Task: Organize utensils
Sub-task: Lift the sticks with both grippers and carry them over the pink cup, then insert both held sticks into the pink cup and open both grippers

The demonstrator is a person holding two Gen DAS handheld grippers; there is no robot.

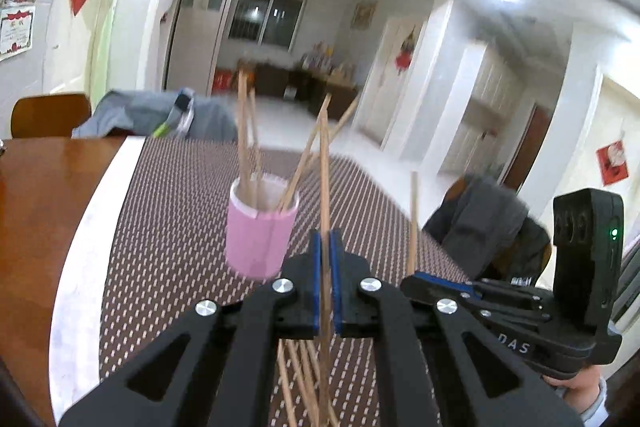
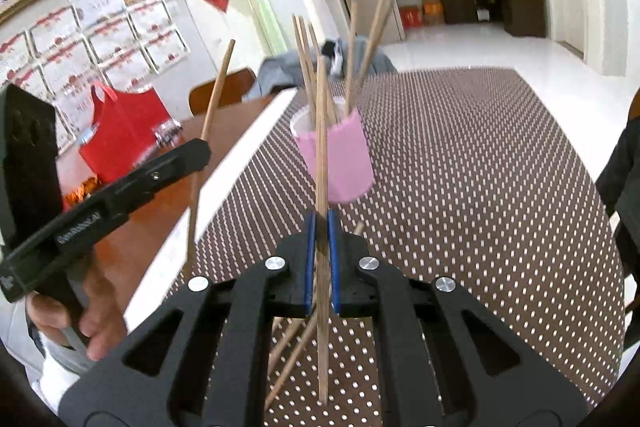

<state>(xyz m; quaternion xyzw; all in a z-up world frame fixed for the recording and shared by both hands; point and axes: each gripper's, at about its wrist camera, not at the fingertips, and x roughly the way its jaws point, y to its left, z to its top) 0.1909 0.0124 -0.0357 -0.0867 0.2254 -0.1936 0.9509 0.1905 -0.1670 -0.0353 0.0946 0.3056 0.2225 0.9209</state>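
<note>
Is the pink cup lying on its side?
No, the pink cup stands upright on the dotted mat with chopsticks poking out its top.

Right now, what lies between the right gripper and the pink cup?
Only bare dotted brown table mat separates right gripper from pink cup in the right wrist view; its held wooden chopstick crosses the cup.

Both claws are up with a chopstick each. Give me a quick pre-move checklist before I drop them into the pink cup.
1. Left claw shut on a wooden chopstick: ok.
2. Right claw shut on its own wooden chopstick: ok.
3. Pink cylindrical cup upright on the brown dotted table mat: ok.
4. Room left in the cup among the chopsticks already standing in it: ok, though they lean across the mouth.
5. Loose chopsticks left on the mat below the claws: not ok, more to collect.
6. Held chopsticks clear of each other: ok.
</note>
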